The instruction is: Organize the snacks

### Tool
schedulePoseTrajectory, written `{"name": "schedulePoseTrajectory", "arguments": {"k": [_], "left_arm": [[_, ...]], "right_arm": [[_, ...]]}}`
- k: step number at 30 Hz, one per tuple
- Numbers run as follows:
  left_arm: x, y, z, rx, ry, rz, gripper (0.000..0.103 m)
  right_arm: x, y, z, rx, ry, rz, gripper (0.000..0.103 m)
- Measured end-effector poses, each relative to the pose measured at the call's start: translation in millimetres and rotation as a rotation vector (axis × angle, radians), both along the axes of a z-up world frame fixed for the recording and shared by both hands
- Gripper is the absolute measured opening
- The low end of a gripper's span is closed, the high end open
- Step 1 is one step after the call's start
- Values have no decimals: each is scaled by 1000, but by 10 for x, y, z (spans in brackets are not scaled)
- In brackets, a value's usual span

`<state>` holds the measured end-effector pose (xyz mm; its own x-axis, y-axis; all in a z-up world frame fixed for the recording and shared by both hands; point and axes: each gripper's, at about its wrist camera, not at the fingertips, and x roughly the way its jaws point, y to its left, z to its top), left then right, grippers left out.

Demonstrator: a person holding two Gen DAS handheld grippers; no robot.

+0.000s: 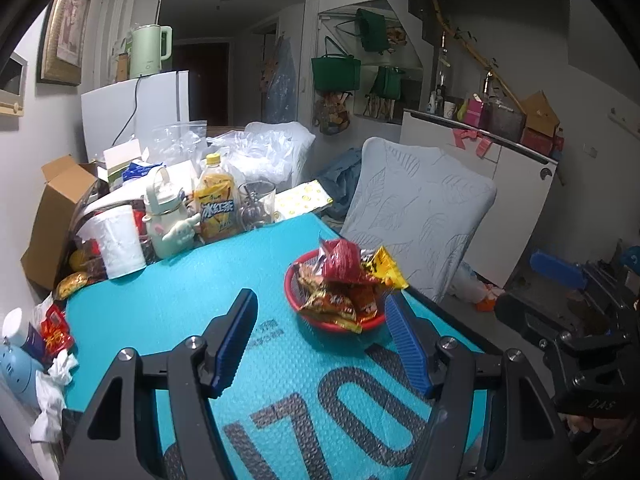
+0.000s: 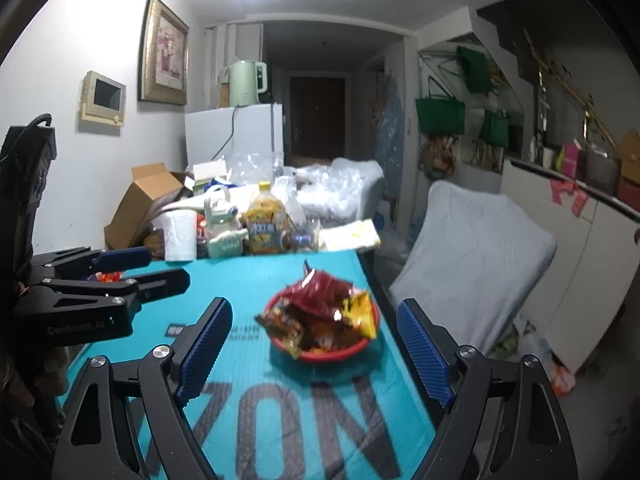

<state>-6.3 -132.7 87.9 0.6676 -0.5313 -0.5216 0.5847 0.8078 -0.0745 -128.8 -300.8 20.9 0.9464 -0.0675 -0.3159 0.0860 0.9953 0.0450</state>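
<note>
A red basket stands on the teal mat near the table's right edge. It is heaped with snack packets, among them a red one and a yellow one. More packets lie at the mat's left edge: a red one and a golden one. My left gripper is open just short of the basket, with nothing between its fingers. My right gripper is open wider and also short of the basket, holding nothing.
At the back of the table stand an iced-tea bottle, a paper roll, a white jug, a glass and a cardboard box. A pale padded chair stands beside the table's right edge.
</note>
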Motion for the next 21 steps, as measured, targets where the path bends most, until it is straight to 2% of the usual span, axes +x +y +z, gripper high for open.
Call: {"name": "schedulePoseTrajectory", "arguments": {"k": [11, 21], "left_arm": [[-188, -40, -294, 21, 43, -12, 65], [-208, -19, -383, 7, 77, -21, 65]], "right_arm": [[-104, -51, -403, 78, 104, -13, 85], [-139, -53, -431, 64, 110, -33, 85]]}}
